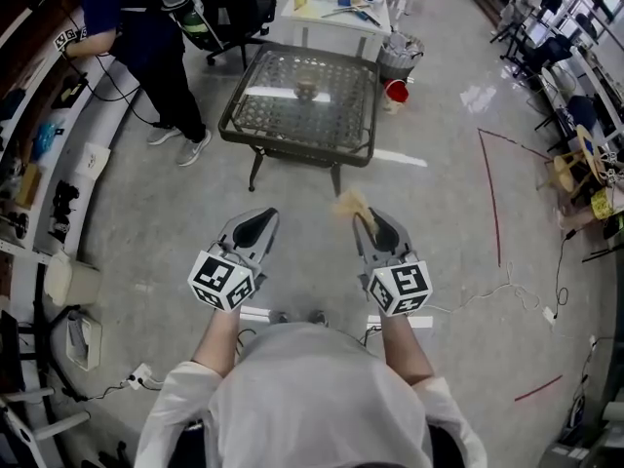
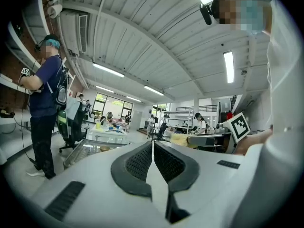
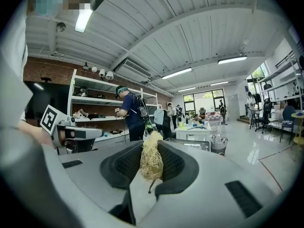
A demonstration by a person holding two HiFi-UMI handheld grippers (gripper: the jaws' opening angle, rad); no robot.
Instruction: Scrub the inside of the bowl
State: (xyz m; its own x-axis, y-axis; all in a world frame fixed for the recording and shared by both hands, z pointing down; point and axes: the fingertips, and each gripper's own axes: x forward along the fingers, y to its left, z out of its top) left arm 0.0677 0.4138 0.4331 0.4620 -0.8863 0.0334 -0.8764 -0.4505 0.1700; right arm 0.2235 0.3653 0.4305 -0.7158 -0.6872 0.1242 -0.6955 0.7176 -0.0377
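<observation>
Left gripper (image 1: 261, 220) pressed together and empty, right gripper (image 1: 370, 219) pinching a straw-coloured fibre scrubber (image 1: 349, 203), black-and-white square markers on their cubes (image 1: 222, 279), no legible words, small bowl (image 1: 305, 91) on the glass-topped table (image 1: 292, 147) well ahead of both

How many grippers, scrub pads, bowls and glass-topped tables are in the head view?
grippers: 2 (left gripper, right gripper)
scrub pad: 1, clamped in the right gripper
bowl: 1, on the table
glass-topped table: 1
total: 5
</observation>
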